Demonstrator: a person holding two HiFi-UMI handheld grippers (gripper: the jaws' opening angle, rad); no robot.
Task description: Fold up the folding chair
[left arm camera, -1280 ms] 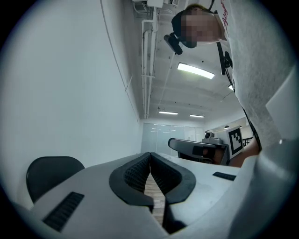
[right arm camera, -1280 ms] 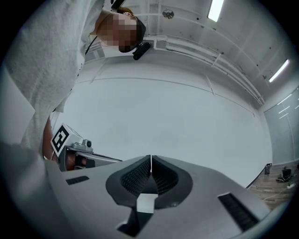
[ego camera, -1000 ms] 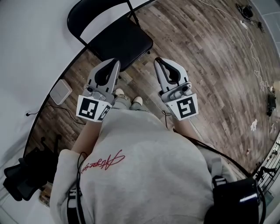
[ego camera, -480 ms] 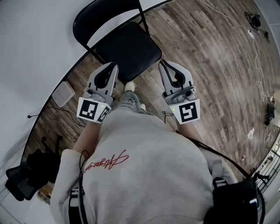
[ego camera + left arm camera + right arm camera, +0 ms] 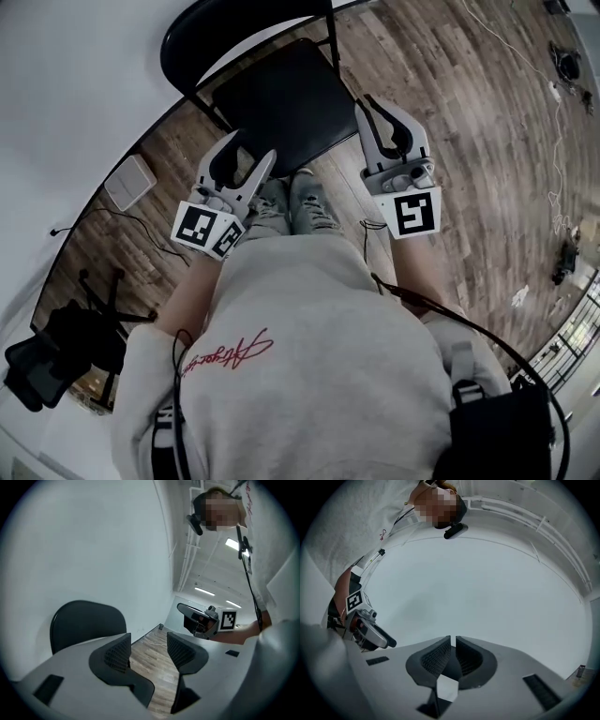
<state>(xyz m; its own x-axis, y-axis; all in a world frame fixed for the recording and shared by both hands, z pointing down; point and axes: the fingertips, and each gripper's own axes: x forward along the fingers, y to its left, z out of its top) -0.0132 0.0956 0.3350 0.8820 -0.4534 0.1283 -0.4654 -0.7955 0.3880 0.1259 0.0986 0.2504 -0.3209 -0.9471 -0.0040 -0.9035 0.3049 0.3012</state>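
The black folding chair (image 5: 277, 103) stands unfolded against the white wall, its seat just ahead of my knees and its rounded backrest (image 5: 234, 23) at the top of the head view. My left gripper (image 5: 251, 150) hovers over the seat's near left corner. Its jaws are opening, with only floor showing between them. The left gripper view shows the backrest (image 5: 86, 620) beyond the left pad (image 5: 117, 651). My right gripper (image 5: 380, 101) is shut on nothing beside the seat's right edge. In its own view the right gripper (image 5: 453, 653) faces bare wall.
A white box (image 5: 131, 183) with a cable lies on the wood floor at the left by the wall. A dark office chair base (image 5: 56, 347) sits at the lower left. Thin cables (image 5: 553, 122) trail over the floor at the right.
Both grippers have moved forward to the chair, which now sits closer in the head view. The left jaws have parted; the right jaws stay together.
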